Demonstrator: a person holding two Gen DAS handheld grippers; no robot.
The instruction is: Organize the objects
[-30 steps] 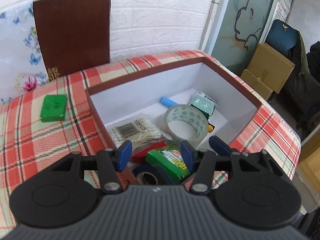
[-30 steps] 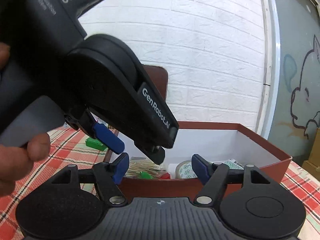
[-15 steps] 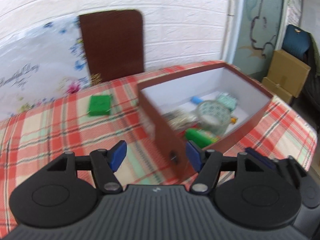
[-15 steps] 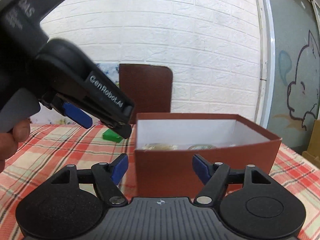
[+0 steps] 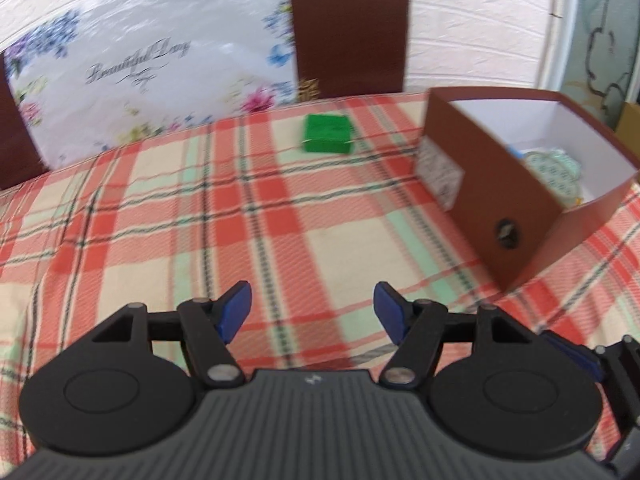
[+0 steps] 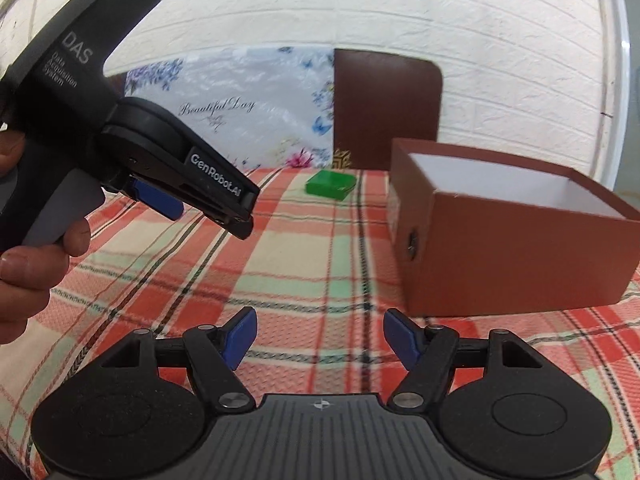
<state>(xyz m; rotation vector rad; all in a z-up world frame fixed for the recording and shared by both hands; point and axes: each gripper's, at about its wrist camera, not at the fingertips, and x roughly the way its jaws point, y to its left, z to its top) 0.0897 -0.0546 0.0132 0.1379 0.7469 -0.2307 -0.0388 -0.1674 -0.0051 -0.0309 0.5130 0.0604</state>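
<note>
- Left wrist view: the left gripper hangs over the plaid tablecloth, jaws opening with nothing between them. A green packet lies beyond; the brown box sits right. A floral sheet reads "Beautiful Day".
- Right wrist view: the right gripper stands parted and empty. The left gripper's body reads "DAS" and "GenRobot.AI".

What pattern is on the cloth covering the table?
A red, cream and mint-green plaid tablecloth with thin dark lines, clearest from the left wrist view.
</note>
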